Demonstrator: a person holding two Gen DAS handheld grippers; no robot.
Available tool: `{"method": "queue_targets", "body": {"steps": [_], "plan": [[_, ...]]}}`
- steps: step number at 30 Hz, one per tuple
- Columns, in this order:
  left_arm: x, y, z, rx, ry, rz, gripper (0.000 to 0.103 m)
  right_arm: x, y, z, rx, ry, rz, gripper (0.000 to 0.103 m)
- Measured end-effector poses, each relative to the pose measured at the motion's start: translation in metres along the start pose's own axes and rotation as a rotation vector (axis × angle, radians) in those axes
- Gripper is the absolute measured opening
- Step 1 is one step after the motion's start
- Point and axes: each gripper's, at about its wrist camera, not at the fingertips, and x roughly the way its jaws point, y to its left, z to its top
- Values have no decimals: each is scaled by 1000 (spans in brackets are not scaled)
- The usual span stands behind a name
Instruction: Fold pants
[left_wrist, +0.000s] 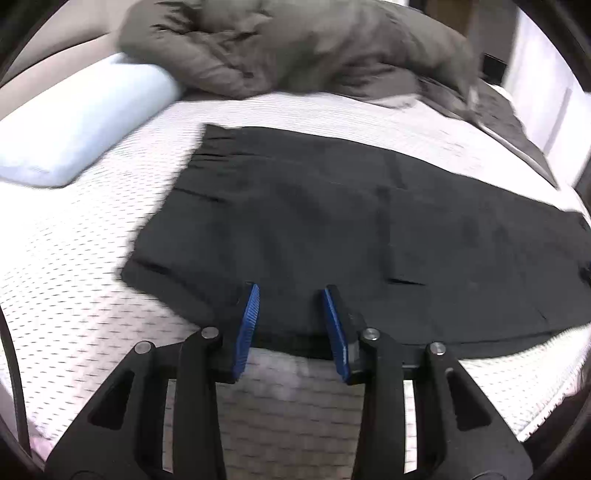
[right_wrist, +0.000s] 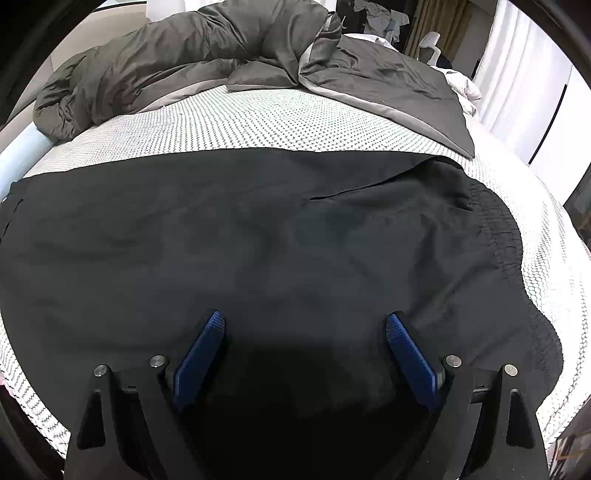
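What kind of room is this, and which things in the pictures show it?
Most likely a bedroom. Black pants lie spread on a bed's white patterned mattress, with a crumpled grey duvet and a pale blue pillow behind them.

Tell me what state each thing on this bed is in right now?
Black pants: spread flat on the mattress, not fully folded.
Grey duvet: bunched up behind the pants.
Pale pillow: lying left of the pants.
Left tool: part open over the pants' near edge, nothing pinched.
Right tool: wide open above the pants.
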Motion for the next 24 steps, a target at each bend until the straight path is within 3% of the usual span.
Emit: {"method": "queue_targets", "body": {"steps": [3, 7, 10, 11, 14, 16, 17, 19, 21, 24], "plan": [[3, 10, 11, -20, -3, 1, 34, -1, 1, 1, -4, -1, -6, 91], [0, -14, 28, 60, -22, -48, 34, -6, 6, 2, -16, -18, 6, 91], [25, -29, 42, 102, 22, -31, 34, -8, 17, 3, -50, -37, 39, 91], [36, -27, 44, 105, 48, -9, 30, -7, 20, 4, -63, -36, 46, 91], [49, -8, 45, 47, 54, -17, 24, -3, 26, 3, -90, -21, 47, 91], [44, 13, 45, -10, 32, 35, 22, -1, 21, 3, -71, -12, 42, 91], [43, 18, 44, -23, 29, 35, 15, -1, 17, 3, -62, -11, 37, 91], [40, 24, 44, -35, 39, 24, 15, 0, 8, 3, -34, -8, 25, 91], [37, 11, 49, -4, 40, 32, 15, 1, 5, 4, -22, -10, 25, 91], [40, -14, 60, 47, 21, -35, 19, 0, 7, 5, -31, -13, 23, 91]]}}
